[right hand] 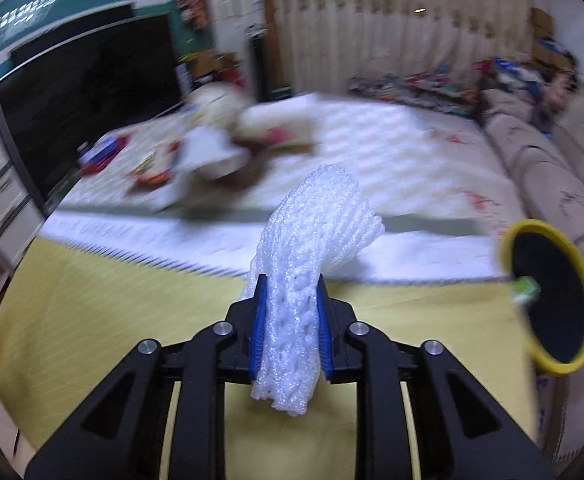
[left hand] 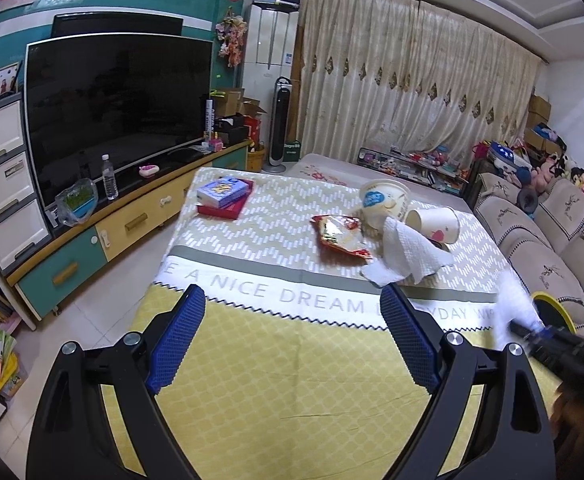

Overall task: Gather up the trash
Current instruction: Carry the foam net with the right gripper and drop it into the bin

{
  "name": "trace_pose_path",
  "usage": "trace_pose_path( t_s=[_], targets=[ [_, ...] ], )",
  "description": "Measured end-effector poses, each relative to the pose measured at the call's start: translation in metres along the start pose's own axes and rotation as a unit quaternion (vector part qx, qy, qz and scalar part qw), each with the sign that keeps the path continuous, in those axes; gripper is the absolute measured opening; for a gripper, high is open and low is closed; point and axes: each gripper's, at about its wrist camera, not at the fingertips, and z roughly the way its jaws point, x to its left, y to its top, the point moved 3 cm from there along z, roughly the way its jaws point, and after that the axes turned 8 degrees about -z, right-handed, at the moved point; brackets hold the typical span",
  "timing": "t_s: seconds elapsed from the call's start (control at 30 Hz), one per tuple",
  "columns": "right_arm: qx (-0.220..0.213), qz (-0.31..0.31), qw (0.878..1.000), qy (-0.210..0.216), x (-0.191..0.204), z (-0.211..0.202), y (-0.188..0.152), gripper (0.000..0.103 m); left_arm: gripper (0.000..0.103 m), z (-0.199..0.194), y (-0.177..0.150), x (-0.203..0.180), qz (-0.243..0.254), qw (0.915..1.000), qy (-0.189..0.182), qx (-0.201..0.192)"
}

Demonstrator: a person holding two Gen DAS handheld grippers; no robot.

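My right gripper (right hand: 290,286) is shut on a white foam fruit net (right hand: 315,224) and holds it above the cloth-covered table (right hand: 92,300). A yellow-rimmed trash bin (right hand: 547,296) stands to its right; it also shows in the left wrist view (left hand: 551,308). My left gripper (left hand: 293,304) is open and empty over the table's near part. Ahead of it lie a red snack wrapper (left hand: 341,236), a crumpled white tissue (left hand: 405,258), a large paper bowl (left hand: 385,200) and a tipped paper cup (left hand: 437,222). The right gripper appears blurred at the right edge of the left wrist view.
A blue box on a red box (left hand: 224,198) sits at the table's far left. A TV (left hand: 116,112) on a low cabinet stands left. A beige sofa (left hand: 547,240) runs along the right. Curtains and toys fill the back.
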Motion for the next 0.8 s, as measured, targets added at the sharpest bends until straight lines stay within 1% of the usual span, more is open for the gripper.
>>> trace_pose_path(
  t_s=[0.07, 0.17, 0.3, 0.4, 0.53, 0.67, 0.77, 0.8],
  targets=[
    [-0.006, 0.018, 1.000, -0.020, -0.029, -0.006, 0.001, 0.021, 0.088, 0.004, 0.000, -0.010, 0.006, 1.0000, -0.005, 0.003],
    [-0.013, 0.054, 0.996, -0.064, -0.086, -0.017, -0.005, 0.021, 0.088, 0.009, -0.002, -0.023, 0.015, 0.9998, -0.012, 0.009],
    [-0.008, 0.086, 0.991, -0.107, -0.139, -0.020, -0.018, 0.021, 0.088, 0.017, -0.006, -0.041, 0.026, 0.9992, -0.023, 0.017],
    [0.002, 0.099, 0.986, -0.135, -0.171, -0.014, -0.026, 0.021, 0.088, 0.023, -0.009, -0.053, 0.036, 0.9986, -0.030, 0.023],
    [0.018, 0.108, 0.981, -0.161, -0.202, 0.003, -0.033, 0.021, 0.088, 0.029, -0.010, -0.068, 0.048, 0.9977, -0.036, 0.031],
    [0.035, 0.111, 0.979, -0.169, -0.218, 0.022, -0.036, 0.023, 0.088, 0.035, -0.014, -0.083, 0.062, 0.9965, -0.042, 0.038],
    [0.045, 0.111, 0.977, -0.177, -0.226, 0.037, -0.039, 0.029, 0.088, 0.037, -0.017, -0.093, 0.071, 0.9956, -0.045, 0.041],
    [0.049, 0.111, 0.977, -0.177, -0.229, 0.041, -0.040, 0.036, 0.088, 0.038, -0.017, -0.095, 0.073, 0.9953, -0.046, 0.043]
  ],
)
